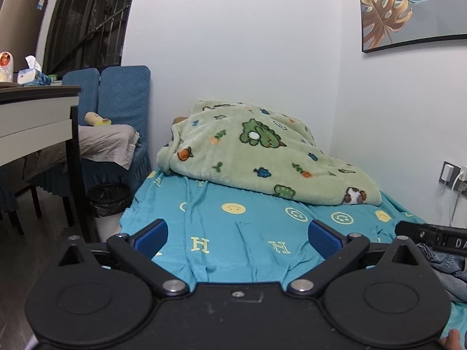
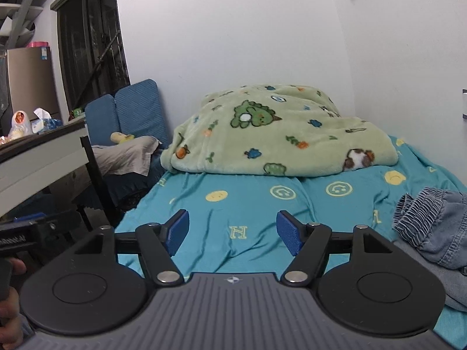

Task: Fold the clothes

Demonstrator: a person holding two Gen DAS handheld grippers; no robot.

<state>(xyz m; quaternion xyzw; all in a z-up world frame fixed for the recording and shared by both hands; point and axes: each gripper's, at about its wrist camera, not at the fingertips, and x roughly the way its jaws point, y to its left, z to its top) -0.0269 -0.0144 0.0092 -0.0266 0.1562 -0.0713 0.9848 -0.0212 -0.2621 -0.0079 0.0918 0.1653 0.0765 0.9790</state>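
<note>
A crumpled blue denim garment [image 2: 435,233] with an elastic waistband lies on the teal bed sheet [image 2: 251,204], to the right of my right gripper [image 2: 233,230]. That gripper hovers over the sheet, open, with nothing between its blue pads [image 2: 289,236]. In the left wrist view my left gripper [image 1: 238,237] is also open and empty above the sheet [image 1: 233,233]. A corner of the denim garment [image 1: 449,268] shows at the right edge there, partly hidden by the right gripper's black body.
A green fleece blanket [image 2: 271,137] is heaped at the head of the bed against the white wall. Left of the bed stand a table [image 1: 38,110], a blue-covered chair [image 1: 116,102] and a black bin [image 1: 108,198]. A wall socket [image 1: 452,175] is at the right.
</note>
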